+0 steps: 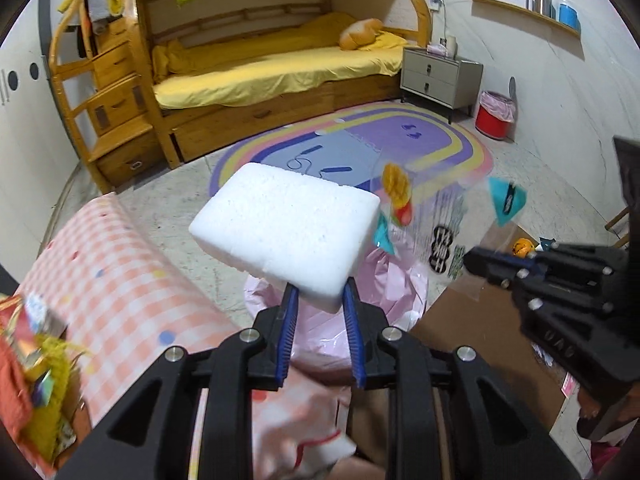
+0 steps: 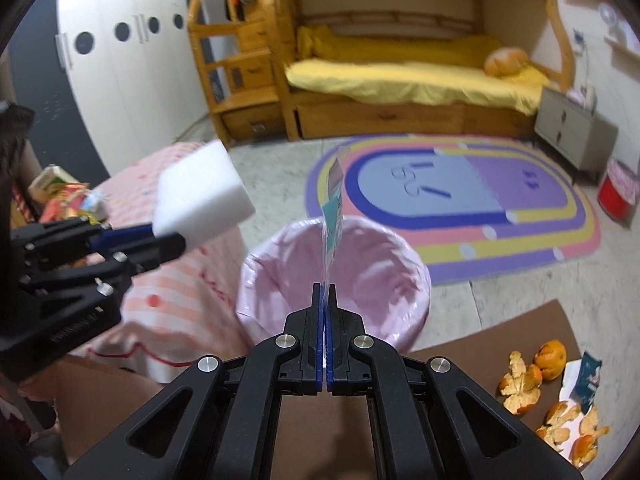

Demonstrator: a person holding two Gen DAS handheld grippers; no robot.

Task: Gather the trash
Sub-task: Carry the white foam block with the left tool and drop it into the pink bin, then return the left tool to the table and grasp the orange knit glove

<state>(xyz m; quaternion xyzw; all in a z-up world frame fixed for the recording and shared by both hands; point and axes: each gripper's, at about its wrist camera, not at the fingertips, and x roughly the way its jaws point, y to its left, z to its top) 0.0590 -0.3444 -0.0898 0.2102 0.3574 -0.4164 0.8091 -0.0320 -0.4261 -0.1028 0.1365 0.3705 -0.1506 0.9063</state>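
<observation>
Right wrist view: pink-lined bin [image 2: 334, 276] at twelve o'clock; left claw [image 2: 170, 238] clamps foam block [image 2: 202, 196] at ten; right claw [image 2: 325, 294] pinches clear wrapper [image 2: 334, 216]; I'd centre both over the rim before letting go.

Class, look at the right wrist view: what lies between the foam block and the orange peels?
The pink-lined bin sits between the foam block and the orange peels, with the clear wrapper held over it.
</observation>
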